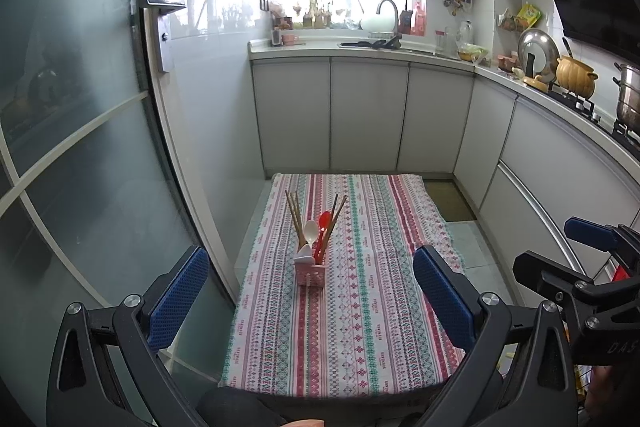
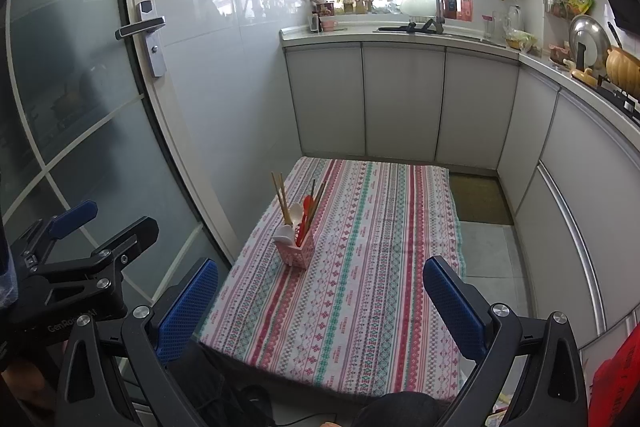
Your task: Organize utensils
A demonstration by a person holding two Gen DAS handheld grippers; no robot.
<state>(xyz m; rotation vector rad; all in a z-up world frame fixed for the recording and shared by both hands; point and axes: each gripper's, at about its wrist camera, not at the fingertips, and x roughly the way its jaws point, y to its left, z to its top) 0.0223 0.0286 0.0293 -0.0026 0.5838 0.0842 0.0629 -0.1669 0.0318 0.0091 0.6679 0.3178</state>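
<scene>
While both tools hang in the air above the near end of the small table with the pink, green and white striped cloth (image 1: 360, 307), nothing is held in either one. The left gripper (image 1: 308, 295) has its two blue bumpy fingers (image 1: 178, 297) spread wide apart, with only the cloth showing between them. The right gripper (image 2: 320, 303) also has its blue fingers (image 2: 454, 305) spread wide, and they hold nothing. On the cloth stands a little pink plastic basket with holes in its sides (image 1: 310, 273), near the left edge of the table and well apart from both grippers. Inside the basket stand thin brown wooden chopsticks (image 1: 294, 217), a white plastic spoon (image 1: 311, 231) and a red plastic spoon (image 1: 323, 225), all leaning out at the top. A white scoop-shaped thing (image 1: 303, 254) sits at the front of the basket, but what it is cannot be told. Behind the table are plain white cupboard doors (image 1: 368, 115) under a white counter with a curved metal tap (image 1: 390, 9). On the left is a frosted glass door with a silver handle (image 1: 162, 1). On the right side of the counter sits a round yellow pot shaped like a pumpkin (image 1: 574, 73)
</scene>
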